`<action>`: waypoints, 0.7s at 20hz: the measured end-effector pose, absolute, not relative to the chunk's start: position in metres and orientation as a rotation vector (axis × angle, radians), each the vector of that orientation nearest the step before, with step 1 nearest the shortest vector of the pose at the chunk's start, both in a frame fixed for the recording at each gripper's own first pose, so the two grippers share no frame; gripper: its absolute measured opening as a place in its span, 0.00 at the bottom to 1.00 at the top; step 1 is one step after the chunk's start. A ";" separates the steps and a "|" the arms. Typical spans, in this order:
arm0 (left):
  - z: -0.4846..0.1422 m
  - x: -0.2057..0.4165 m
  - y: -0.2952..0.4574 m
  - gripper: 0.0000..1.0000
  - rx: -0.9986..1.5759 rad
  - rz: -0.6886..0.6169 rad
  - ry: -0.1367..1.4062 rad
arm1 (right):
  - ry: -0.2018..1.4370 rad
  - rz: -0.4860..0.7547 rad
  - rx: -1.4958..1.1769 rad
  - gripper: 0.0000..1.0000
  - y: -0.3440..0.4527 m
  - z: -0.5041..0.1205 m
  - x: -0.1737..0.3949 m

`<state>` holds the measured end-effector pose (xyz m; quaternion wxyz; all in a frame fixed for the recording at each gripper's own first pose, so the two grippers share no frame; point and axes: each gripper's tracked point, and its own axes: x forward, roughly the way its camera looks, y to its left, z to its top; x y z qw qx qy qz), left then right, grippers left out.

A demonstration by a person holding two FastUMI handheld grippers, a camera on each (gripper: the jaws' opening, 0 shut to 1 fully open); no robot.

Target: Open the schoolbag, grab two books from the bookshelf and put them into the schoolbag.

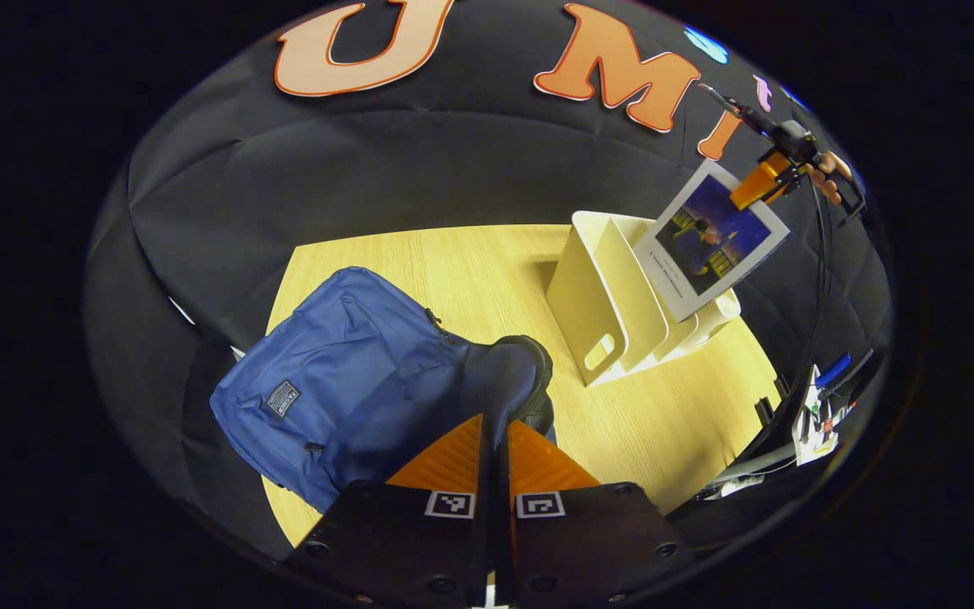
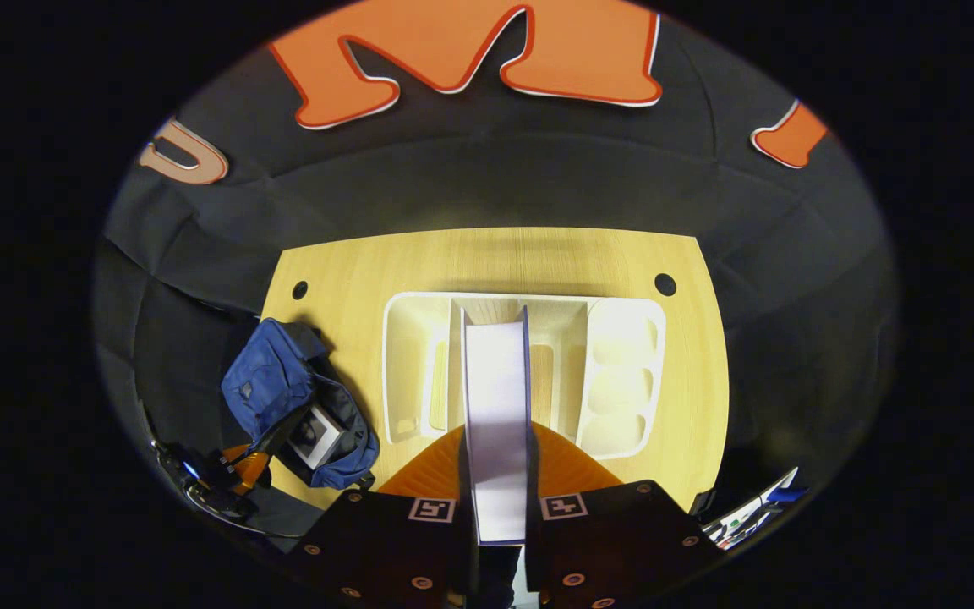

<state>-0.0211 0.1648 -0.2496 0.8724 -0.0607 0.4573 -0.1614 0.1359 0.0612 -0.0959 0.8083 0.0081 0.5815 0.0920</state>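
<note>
Wooden table [image 2: 495, 254] at frame centre, blue schoolbag [image 1: 343, 372] lower left, white bookshelf [image 1: 614, 313] right of centre, left gripper [image 1: 495, 440] pinching the bag's edge, right gripper [image 2: 495, 457] clamping a book [image 2: 495, 406] above the shelf, second book [image 2: 314, 435] half-hidden inside the bag.

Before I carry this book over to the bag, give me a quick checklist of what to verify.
1. Grip on the book: ok. The right gripper has both fingers pressed on it.
2. Book clear of the rack: ok. The left gripper view shows the book lifted above the rack.
3. Bag open: ok. Its mouth gapes, with one book already inside.
4. Left gripper holding the bag's edge: ok, shut on the fabric.
5. Room beside the first book: cannot tell.
6. Path across the table: ok, bare wood between rack and bag.
</note>
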 end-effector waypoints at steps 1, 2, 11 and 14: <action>-0.250 -0.020 0.165 0.04 -0.122 -0.340 0.958 | 1.232 0.197 0.025 0.22 0.058 -0.088 0.132; -0.248 -0.020 0.166 0.04 -0.115 -0.343 0.959 | 1.219 0.200 0.029 0.22 0.054 -0.080 0.127; -0.250 -0.018 0.164 0.04 -0.088 -0.358 0.985 | 1.139 0.290 0.147 0.22 0.060 -0.040 0.079; -0.252 -0.019 0.162 0.04 -0.075 -0.361 0.994 | 1.136 0.368 0.227 0.22 0.085 -0.036 0.052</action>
